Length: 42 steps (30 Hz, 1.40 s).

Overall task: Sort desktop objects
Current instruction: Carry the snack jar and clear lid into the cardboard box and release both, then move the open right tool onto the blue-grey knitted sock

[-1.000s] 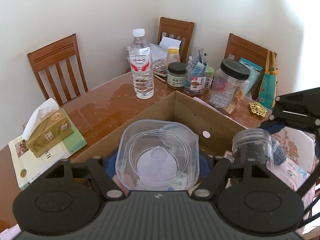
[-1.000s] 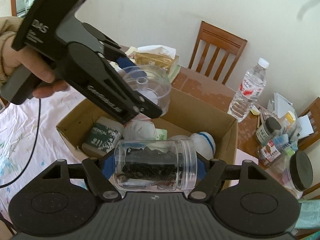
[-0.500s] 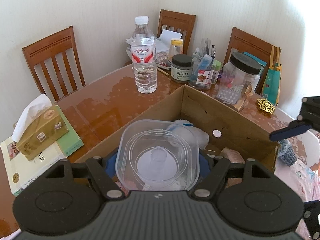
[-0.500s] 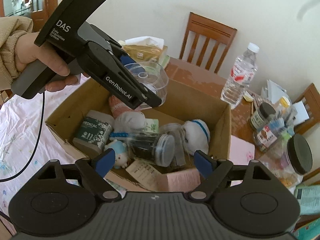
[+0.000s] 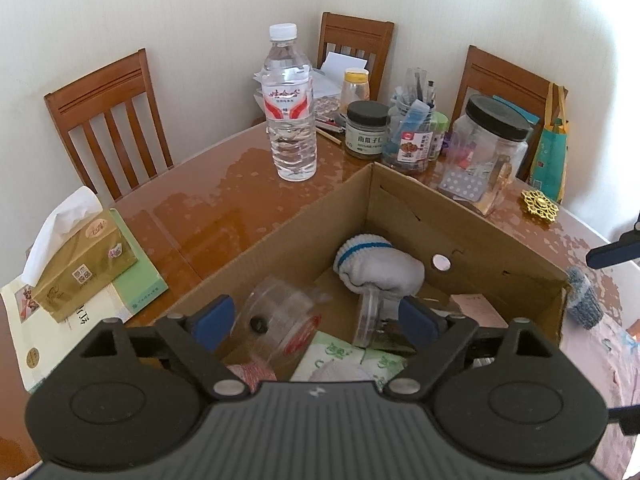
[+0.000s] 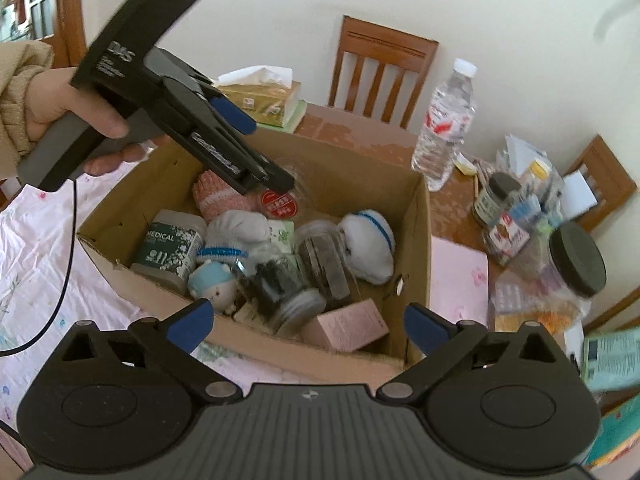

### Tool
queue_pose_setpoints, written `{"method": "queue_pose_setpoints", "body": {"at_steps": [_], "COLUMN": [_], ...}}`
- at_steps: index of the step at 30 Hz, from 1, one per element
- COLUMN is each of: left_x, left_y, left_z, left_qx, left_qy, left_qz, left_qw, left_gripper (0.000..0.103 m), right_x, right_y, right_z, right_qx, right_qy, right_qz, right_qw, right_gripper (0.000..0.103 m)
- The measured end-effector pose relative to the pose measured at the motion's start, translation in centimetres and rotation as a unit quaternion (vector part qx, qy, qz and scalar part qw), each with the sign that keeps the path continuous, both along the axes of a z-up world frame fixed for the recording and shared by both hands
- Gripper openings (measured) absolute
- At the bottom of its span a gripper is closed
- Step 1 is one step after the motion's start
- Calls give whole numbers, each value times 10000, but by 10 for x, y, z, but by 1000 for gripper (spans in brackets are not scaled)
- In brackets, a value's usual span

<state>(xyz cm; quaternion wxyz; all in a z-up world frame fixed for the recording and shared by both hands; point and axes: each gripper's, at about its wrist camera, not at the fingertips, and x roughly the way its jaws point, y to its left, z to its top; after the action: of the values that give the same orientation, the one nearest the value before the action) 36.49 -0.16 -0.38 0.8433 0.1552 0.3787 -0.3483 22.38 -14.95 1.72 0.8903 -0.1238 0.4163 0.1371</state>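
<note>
An open cardboard box (image 5: 280, 228) (image 6: 418, 236) holds socks, jars and small packs. My left gripper (image 5: 314, 316) (image 6: 256, 152) hangs open over the box's near end, nothing between its blue pads (image 5: 212, 316). Just below it a clear plastic container (image 5: 284, 320) with a red label (image 6: 279, 203) lies on its side in the box. My right gripper (image 6: 308, 322) is open too, above the box's front edge. A clear jar with dark contents (image 6: 280, 284) lies in the box beneath it, beside a white sock with a blue stripe (image 5: 376, 268) (image 6: 368, 244).
On the brown table behind the box stand a water bottle (image 5: 290, 108), a pen cup (image 5: 412, 136) and black-lidded jars (image 5: 494, 148). A tissue box (image 5: 80, 256) rests on books at the left. Wooden chairs (image 5: 112, 120) line the wall. A hand (image 6: 72, 112) holds the left gripper.
The right gripper opened first and the dark-filled jar dropped into the box. Then the left gripper opened and the clear container fell in. Both grippers drew back a little.
</note>
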Motion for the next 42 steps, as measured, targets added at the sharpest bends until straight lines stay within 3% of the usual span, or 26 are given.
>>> {"method": "queue_pose_setpoints", "body": {"at_steps": [14,28,42], "left_x": [-45,-113,-171], "left_y": [-1,-23,-60], "left_z": [18,46,30], "left_qx": [161,199,59], "left_qy": [-80,-215,-56], "left_qz": [-107,285,345], "left_qw": [9998,9992,9994], "left_gripper": [94,95,95], "right_x": [-49,-90,-117], "right_y": [-19,-72,-116], "right_z": [-8,-29,-52], "right_qx": [230,712,414], "right_qy": [-16,65,159], "right_qz": [-434,-468,-632], "right_qw": [9988,9963,9970], "right_gripper": [103,103,103]}}
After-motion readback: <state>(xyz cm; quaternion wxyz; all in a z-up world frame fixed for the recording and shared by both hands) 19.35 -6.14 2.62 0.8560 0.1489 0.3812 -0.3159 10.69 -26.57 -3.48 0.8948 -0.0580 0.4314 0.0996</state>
